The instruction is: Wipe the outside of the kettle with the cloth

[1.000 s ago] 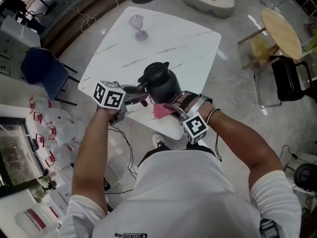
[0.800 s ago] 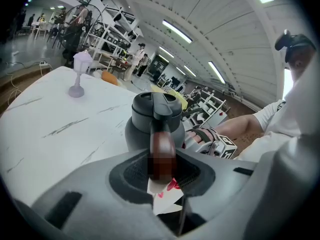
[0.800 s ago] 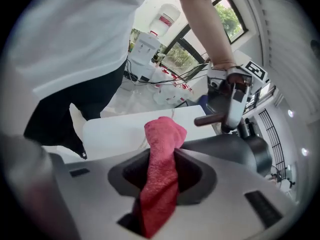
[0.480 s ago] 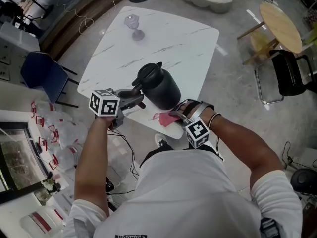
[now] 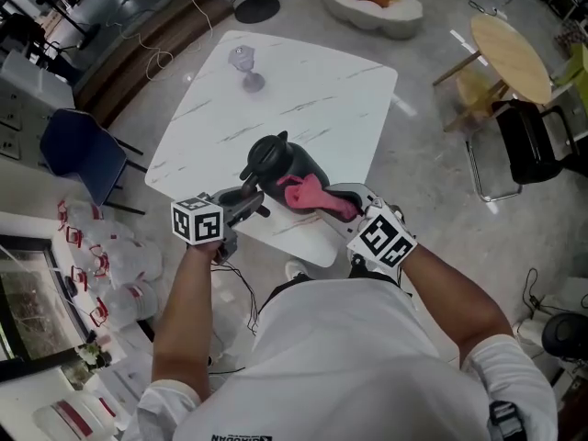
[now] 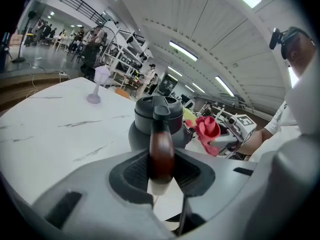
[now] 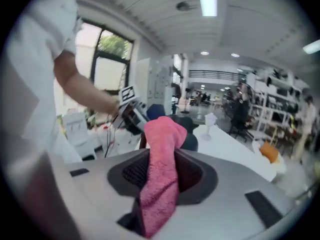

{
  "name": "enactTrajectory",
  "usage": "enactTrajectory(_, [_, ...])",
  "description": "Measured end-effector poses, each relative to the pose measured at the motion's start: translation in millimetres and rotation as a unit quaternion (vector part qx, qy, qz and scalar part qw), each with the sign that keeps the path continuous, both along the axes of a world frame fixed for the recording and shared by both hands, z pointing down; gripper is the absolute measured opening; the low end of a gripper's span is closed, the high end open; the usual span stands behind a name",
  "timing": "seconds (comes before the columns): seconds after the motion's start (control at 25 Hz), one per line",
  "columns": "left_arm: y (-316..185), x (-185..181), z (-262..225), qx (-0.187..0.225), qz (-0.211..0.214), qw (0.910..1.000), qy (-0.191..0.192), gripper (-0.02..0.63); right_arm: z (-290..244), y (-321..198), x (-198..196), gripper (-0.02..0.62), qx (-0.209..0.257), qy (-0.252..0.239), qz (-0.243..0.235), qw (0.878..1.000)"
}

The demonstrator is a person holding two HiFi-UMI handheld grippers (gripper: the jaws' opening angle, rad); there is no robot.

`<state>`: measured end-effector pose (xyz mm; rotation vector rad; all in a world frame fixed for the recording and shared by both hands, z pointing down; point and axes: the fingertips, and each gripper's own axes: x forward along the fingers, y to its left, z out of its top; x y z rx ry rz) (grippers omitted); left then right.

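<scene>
There is one white table (image 5: 322, 81). On or over the table are one dark kettle (image 5: 276, 159), one pink cloth (image 5: 308, 194) and one stemmed glass (image 5: 243, 62). Two grippers are at the table's near edge: the left gripper (image 5: 253, 200) and the right gripper (image 5: 335, 200). Around the table stand one blue chair (image 5: 78, 150), one black chair (image 5: 533, 145) and one round wooden table (image 5: 510, 58).

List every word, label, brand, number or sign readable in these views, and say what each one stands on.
"QIAODAN", apparently; upside down and cut by the frame's edge: person's white shirt.
Square black-and-white patterns, no letters: left gripper cube, right gripper cube.
Black kettle, pink cloth, white marble table: no print visible.
Background shelves and boxes: too small and blurred to read.
</scene>
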<state>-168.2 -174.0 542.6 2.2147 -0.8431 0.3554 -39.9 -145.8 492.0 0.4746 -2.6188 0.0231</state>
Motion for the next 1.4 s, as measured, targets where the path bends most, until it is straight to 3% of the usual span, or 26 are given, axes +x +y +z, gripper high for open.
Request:
enactTrajectory(0.08, [5, 3, 0, 0.01, -0.016, 0.9998, -0.002, 0.109, -9, -20, 8, 0.133, -0.091, -0.074, 0.09, 0.989])
enactTrajectory(0.2, [13, 7, -1, 0.031, -0.036, 0.9988, -0.012, 0.109, -21, -48, 10, 0.133, -0.213, -0.178, 0.18, 0.944])
enactTrajectory(0.36, [22, 12, -1, 0.061, -0.051, 0.9964, -0.029, 0.109, -33, -76, -5, 0.132, -0.308, -0.278, 0.229, 0.88])
enactTrajectory(0.44, [26, 14, 0, 0.067, -0.059, 0.9956, -0.03, 0.109, -33, -84, -15, 0.132, -0.332, -0.302, 0.241, 0.86])
enactTrajectory(0.52, [29, 15, 1, 0.068, -0.066, 0.9951, -0.029, 0.108, -26, -87, -23, 0.132, -0.332, -0.292, 0.249, 0.862])
enactTrajectory(0.68, [33, 15, 4, 0.066, -0.067, 0.9951, -0.031, 0.107, -10, -88, -27, 0.132, -0.301, -0.237, 0.25, 0.889])
enactTrajectory(0.8, [35, 14, 7, 0.075, -0.058, 0.9948, -0.036, 0.107, 1, -89, -26, 0.132, -0.3, -0.224, 0.248, 0.894])
enactTrajectory(1.2, [40, 16, 10, 0.102, -0.028, 0.9914, -0.077, 0.106, 23, -97, -2, 0.132, -0.325, -0.239, 0.277, 0.872])
enactTrajectory(1.4, [42, 14, 13, 0.106, -0.028, 0.9903, -0.085, 0.107, 49, -91, 12, 0.13, -0.356, -0.235, 0.298, 0.854])
